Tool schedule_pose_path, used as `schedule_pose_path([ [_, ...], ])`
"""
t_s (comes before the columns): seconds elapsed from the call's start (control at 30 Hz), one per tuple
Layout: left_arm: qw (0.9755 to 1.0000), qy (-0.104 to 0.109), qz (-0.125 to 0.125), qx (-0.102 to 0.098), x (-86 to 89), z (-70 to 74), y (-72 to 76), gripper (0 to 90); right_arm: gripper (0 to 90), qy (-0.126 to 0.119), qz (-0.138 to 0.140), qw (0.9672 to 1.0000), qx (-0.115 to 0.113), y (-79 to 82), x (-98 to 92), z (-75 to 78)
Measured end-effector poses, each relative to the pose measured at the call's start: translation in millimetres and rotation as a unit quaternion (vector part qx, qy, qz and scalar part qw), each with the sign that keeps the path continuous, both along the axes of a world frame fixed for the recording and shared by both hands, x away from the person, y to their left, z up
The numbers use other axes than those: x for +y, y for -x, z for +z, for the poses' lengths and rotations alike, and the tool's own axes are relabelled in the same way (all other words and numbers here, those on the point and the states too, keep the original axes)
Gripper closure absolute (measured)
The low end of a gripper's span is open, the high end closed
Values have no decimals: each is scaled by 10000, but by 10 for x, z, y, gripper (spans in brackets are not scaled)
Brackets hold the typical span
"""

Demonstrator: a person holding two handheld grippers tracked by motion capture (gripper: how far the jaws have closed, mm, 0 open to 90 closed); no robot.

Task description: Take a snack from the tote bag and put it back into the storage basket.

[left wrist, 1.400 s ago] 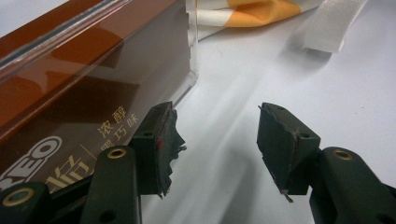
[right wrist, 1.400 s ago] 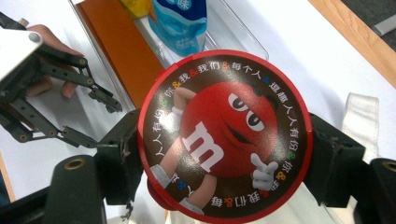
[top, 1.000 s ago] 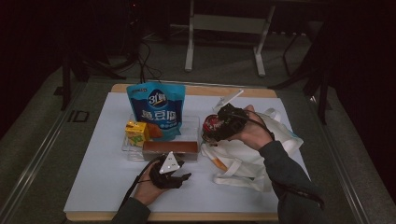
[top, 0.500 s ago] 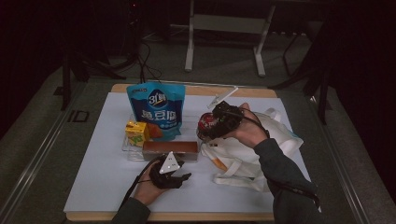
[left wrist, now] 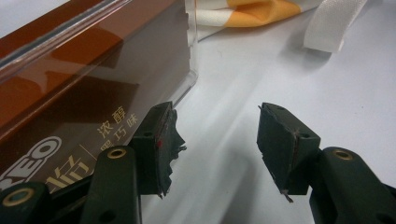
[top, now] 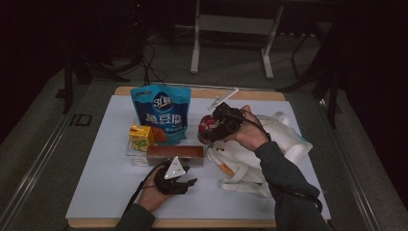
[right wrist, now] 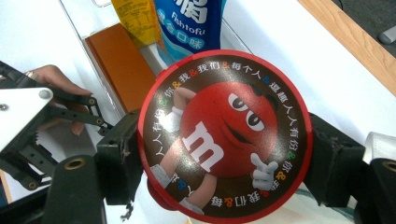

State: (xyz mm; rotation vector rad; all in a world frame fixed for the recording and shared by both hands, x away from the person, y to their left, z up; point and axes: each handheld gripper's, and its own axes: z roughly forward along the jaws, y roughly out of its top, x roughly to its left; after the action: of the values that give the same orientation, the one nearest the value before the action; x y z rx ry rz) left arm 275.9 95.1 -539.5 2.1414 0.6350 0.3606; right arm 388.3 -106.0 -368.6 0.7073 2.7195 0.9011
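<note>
Holding the round candy tin (right wrist: 223, 135) in my right gripper (top: 219, 126) above the cloth bag (top: 269, 149), not yet placed, my left gripper (top: 179, 182) resting half-open and empty near the brown box (left wrist: 70, 88).

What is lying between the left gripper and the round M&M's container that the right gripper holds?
In the high view, the brown box lies between the left gripper and the M&M's container; beyond it, bare white table.

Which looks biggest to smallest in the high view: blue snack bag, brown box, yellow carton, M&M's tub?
1. blue snack bag
2. brown box
3. M&M's tub and yellow carton: look about alike; the tub is partly covered by the right gripper and raised nearer the camera, so unranked.
</note>
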Motion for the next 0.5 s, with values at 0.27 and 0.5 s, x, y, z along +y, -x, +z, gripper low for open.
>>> schedule_pose_path([
  [0.27, 10000, -5, -8, 3, 1, 1, -2, 464, 252, -5, -57, 10000, 33, -20, 55, -11],
  [0.5, 10000, -6, -8, 3, 1, 1, -1, 464, 252, -30, -115, 9999, 1, -46, 94, -31],
])
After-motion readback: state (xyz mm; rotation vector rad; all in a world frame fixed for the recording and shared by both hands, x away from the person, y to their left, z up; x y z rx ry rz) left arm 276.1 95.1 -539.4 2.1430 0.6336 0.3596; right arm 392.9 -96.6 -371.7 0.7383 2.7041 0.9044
